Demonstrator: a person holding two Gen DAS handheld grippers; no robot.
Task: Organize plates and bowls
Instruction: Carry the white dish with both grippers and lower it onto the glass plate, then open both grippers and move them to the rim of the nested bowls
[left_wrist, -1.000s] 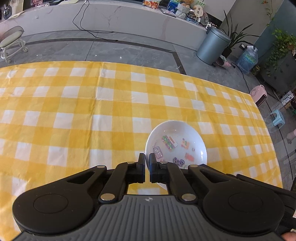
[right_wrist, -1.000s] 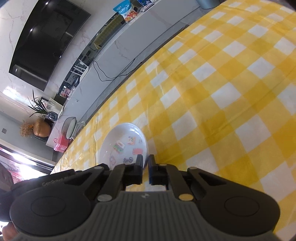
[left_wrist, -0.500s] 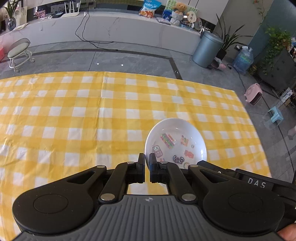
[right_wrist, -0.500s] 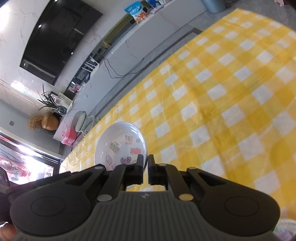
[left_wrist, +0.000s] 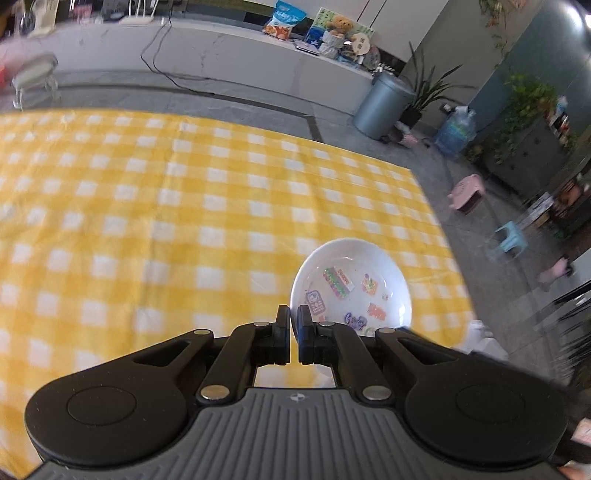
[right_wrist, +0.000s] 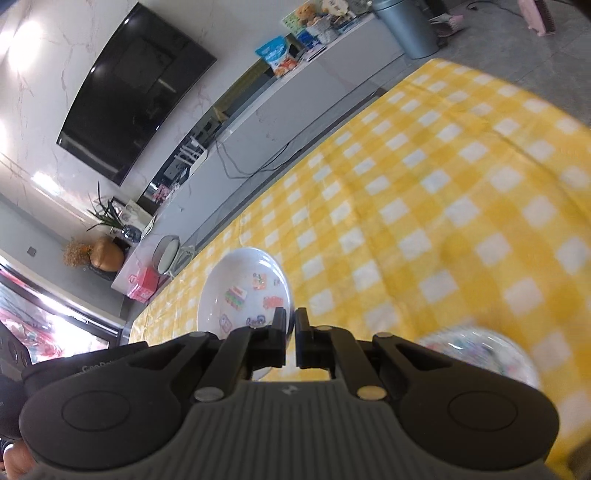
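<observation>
We see a round white glossy ceramic bowl (left_wrist: 351, 284) with colourful printed pictures, smooth and reflective; the yellow-and-white checked cloth (left_wrist: 184, 229) over the worktop looks matt and slightly creased; the left tool (left_wrist: 293, 330) is matt black plastic with ribbed grey housing.

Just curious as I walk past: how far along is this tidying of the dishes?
Nothing looks finished yet. In hand: the left gripper and right gripper each pinch the rim of one white sticker bowl, apparently held above the yellow checked cloth. Left to do: setting it down, perhaps with the second, blurred bowl lying on the cloth.
</observation>
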